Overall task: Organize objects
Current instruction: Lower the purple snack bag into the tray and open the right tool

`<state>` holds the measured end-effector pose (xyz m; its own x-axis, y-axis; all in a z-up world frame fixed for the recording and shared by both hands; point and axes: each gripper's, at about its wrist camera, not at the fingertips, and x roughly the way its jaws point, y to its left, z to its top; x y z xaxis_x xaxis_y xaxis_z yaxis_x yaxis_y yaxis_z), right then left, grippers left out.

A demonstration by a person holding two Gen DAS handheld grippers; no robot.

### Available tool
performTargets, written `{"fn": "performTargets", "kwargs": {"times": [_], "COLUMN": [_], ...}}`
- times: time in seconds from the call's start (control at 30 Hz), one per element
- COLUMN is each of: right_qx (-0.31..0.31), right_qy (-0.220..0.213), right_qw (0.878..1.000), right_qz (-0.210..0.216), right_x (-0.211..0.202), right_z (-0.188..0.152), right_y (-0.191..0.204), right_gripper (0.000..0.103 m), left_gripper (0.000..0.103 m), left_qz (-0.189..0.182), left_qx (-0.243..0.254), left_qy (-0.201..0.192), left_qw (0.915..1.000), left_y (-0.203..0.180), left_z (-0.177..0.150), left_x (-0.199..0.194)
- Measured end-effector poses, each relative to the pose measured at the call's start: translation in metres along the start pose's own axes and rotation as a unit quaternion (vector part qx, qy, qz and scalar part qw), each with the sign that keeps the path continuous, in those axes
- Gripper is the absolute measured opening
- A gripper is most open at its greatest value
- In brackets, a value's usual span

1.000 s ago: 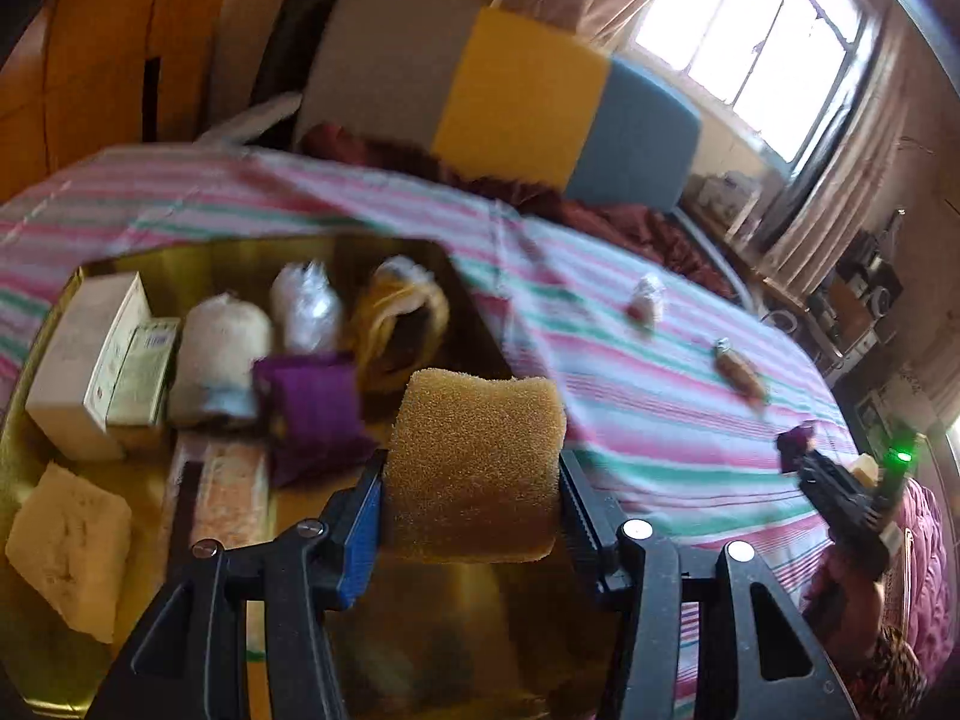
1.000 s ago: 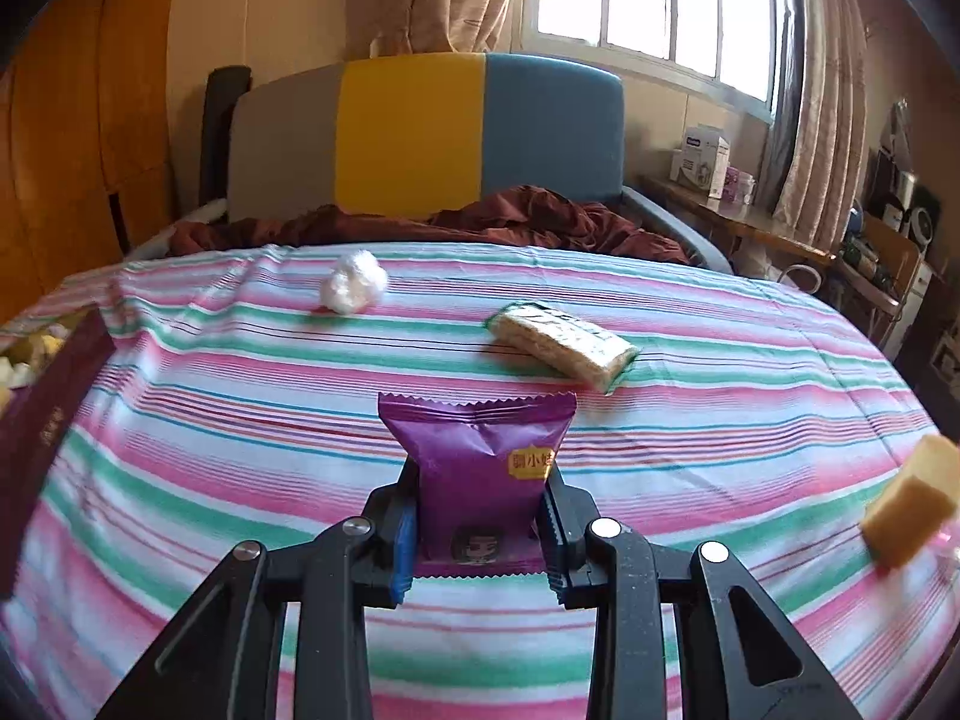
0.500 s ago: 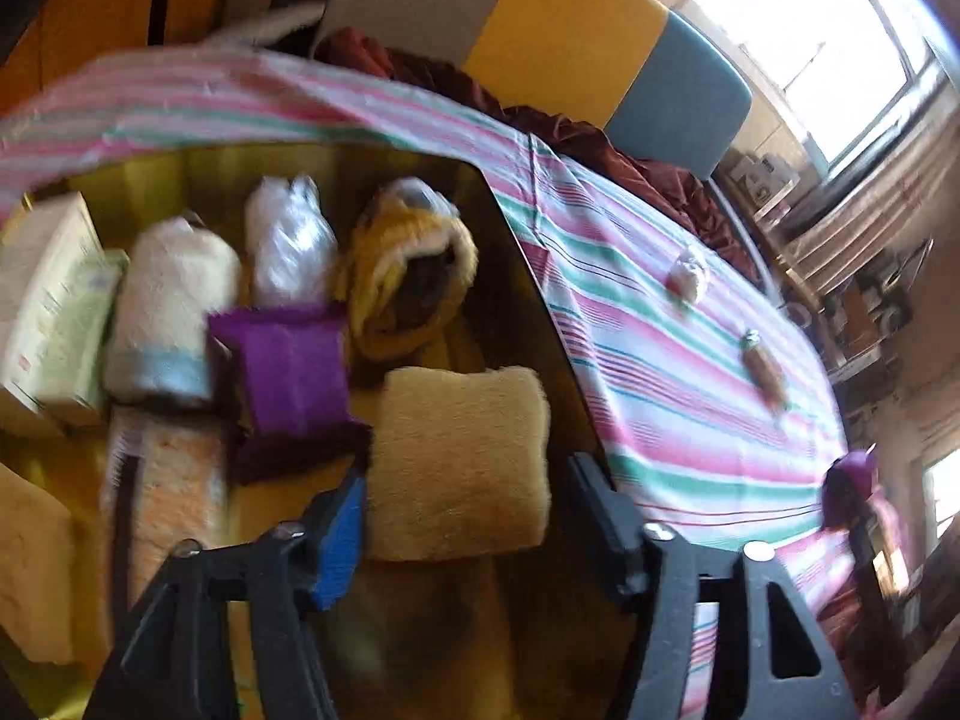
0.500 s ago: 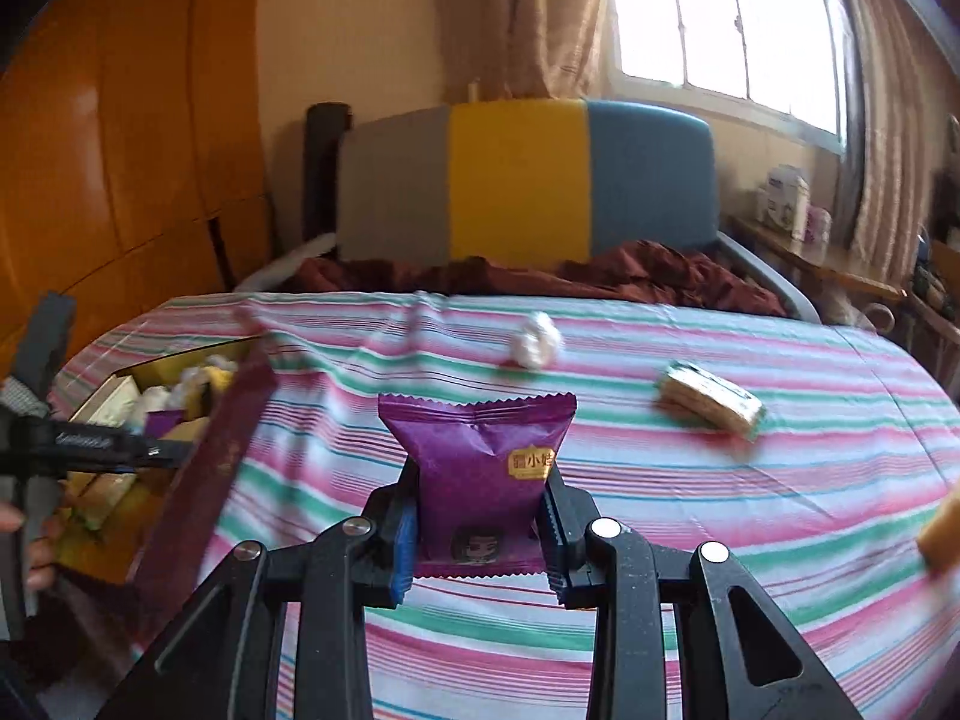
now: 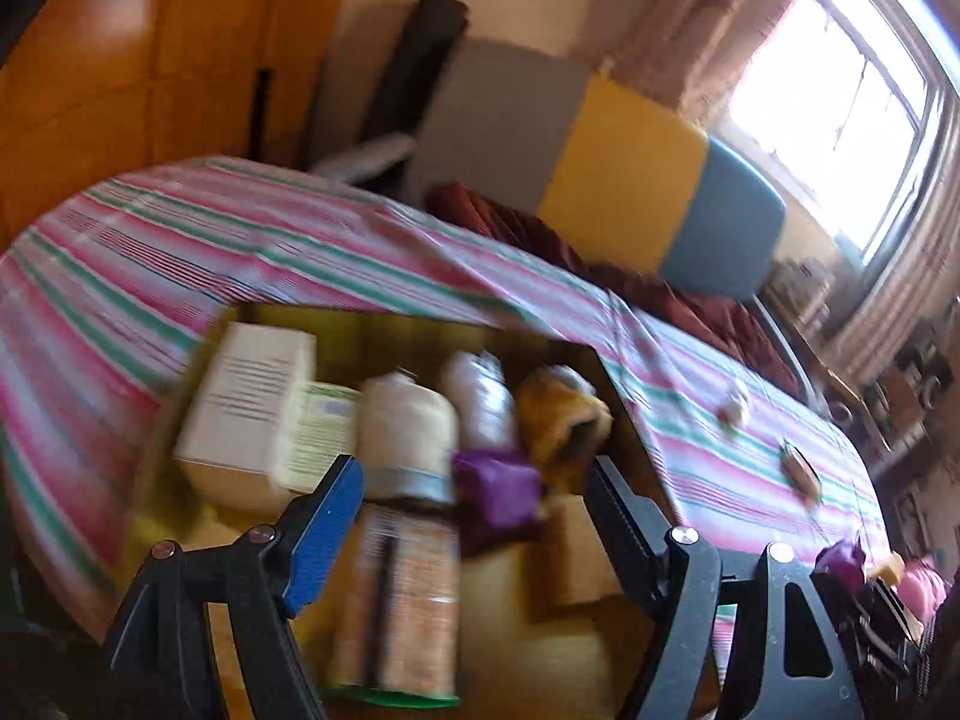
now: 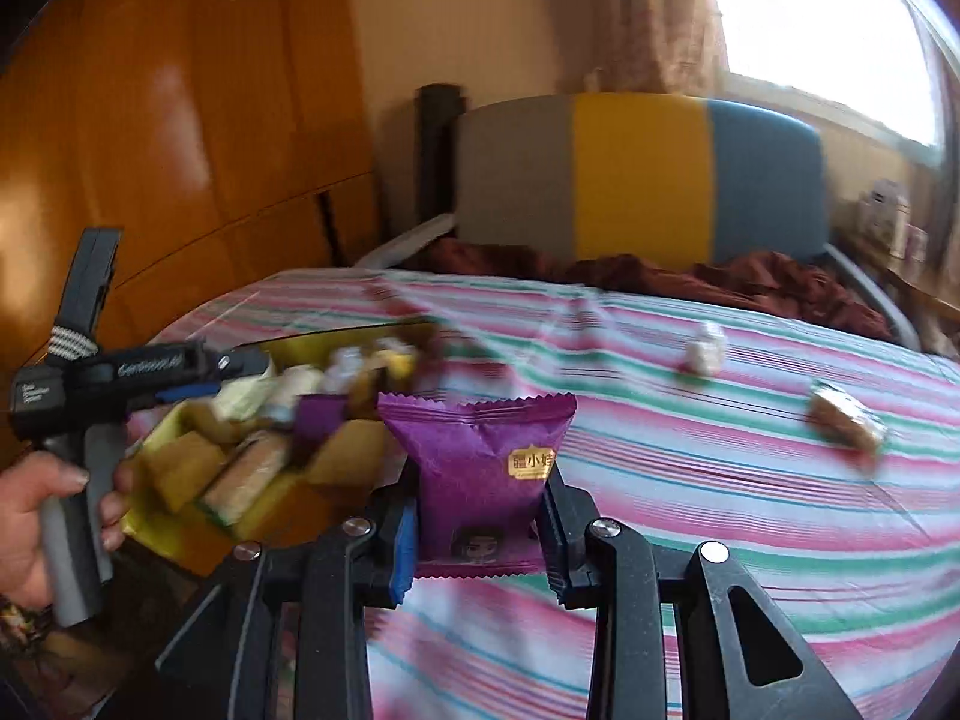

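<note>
2 grippers: right gripper [image 6: 480,546] pinching purple packet [image 6: 477,468]

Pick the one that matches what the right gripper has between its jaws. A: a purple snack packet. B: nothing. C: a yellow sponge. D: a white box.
A: in the right wrist view the right gripper has its jaws pressed on both sides of a purple snack packet, held upright above the striped tablecloth.
</note>
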<state>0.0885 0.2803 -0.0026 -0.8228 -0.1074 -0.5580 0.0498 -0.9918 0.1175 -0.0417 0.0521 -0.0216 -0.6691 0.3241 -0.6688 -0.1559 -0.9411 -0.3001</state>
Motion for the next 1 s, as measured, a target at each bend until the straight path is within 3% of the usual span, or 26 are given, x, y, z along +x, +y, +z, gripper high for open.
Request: {"fn": "performTargets", "kwargs": {"times": [0.1, 0.27, 0.53, 0.7, 1.0], "right_qx": [-0.025, -0.064, -0.101, -0.109, -0.085], "right_qy": [0.014, 0.048, 0.108, 0.146, 0.155], "right_qw": [0.999, 0.995, 0.985, 0.98, 0.982], "right_qz": [0.03, 0.06, 0.092, 0.082, 0.062], "right_x": [0.013, 0.039, 0.087, 0.117, 0.132], "right_z": [0.004, 0.009, 0.016, 0.013, 0.012], "right_y": [0.029, 0.073, 0.127, 0.135, 0.123], "right_gripper": [0.034, 0.034, 0.034, 0.034, 0.037], "left_gripper": [0.077, 0.077, 0.077, 0.077, 0.077], "left_qz": [0.013, 0.024, 0.039, 0.041, 0.036], "left_qx": [-0.01, -0.026, -0.038, -0.043, -0.048], "left_qy": [-0.013, 0.003, 0.005, -0.001, 0.006], "left_qw": [0.9998, 0.9994, 0.9985, 0.9982, 0.9982], "left_y": [0.02, 0.037, 0.043, 0.045, 0.045], "left_z": [0.002, 0.002, 0.01, 0.015, 0.014], "left_x": [-0.01, -0.006, -0.009, -0.013, -0.011]}}
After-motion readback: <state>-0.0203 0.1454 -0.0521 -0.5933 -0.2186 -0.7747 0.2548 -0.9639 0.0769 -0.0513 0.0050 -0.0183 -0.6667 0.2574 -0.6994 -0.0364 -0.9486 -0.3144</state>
